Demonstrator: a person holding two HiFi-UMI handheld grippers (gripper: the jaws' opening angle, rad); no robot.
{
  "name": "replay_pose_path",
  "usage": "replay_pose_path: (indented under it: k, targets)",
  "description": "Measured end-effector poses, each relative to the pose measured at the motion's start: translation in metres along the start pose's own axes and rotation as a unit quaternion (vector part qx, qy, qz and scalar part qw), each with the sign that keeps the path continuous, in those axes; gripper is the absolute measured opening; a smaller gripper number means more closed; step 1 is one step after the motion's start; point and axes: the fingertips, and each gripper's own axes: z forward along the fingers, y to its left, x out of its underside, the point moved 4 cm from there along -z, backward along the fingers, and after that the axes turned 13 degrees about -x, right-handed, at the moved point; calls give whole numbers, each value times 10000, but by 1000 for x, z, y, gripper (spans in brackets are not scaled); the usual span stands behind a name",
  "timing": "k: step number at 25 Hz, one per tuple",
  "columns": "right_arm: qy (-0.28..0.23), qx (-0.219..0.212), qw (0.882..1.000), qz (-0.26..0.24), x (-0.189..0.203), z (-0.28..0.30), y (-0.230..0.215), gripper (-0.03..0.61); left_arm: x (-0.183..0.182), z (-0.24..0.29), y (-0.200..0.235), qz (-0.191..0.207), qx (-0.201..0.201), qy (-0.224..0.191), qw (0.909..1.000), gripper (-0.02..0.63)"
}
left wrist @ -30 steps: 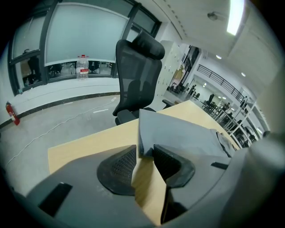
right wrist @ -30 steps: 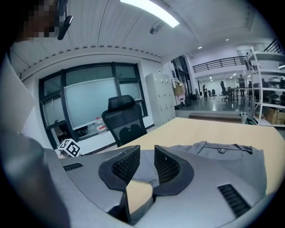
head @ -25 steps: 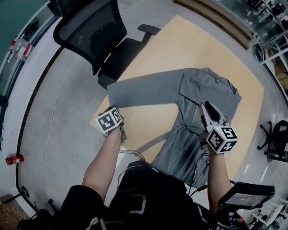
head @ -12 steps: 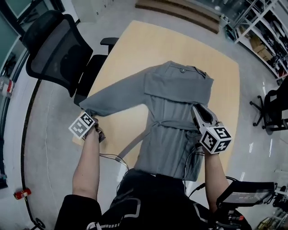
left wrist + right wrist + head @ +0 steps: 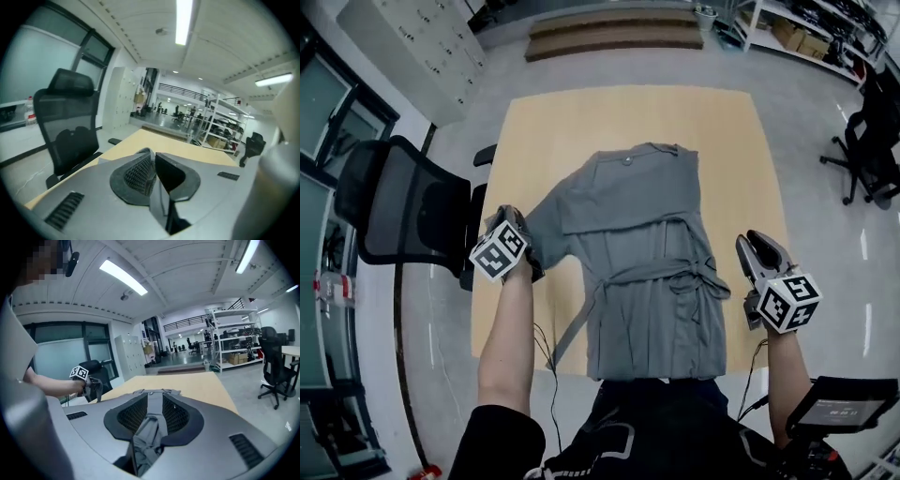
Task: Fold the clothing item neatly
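Sleeve (image 5: 548, 220) is swinging inward off the table (image 5: 581, 122) edge onto the grey garment (image 5: 647, 281). My left gripper (image 5: 151, 173) has just been tightening on its cuff, and my right gripper (image 5: 153, 413) is pinching cloth, so the sleeve fold is progressing.

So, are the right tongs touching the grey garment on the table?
Touching. The right gripper view shows the right tongs closed on a bunched fold of the grey garment, with fabric pressed between the two pads.
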Motion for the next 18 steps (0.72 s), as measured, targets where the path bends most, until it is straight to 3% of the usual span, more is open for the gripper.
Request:
replay_pose_path:
  k: [3,8,14,18]
  targets:
    - [-151,164,9996,200,10,-34,-24,81,0,-2,-84,768,551,-90,9955,34]
    - [-161,547,9976,380,19,-95,-68,81,28,0,-234,1732,1238,168,9769,34]
    - [-148,1075,9903,872,63,-159,-115,81,124,-8,-377,2723,2102,564,9373,34]
    - [-252,1388,9833,1150,83,-188,-141,81,183,-30,-425,3613,2155,624,9050,34]
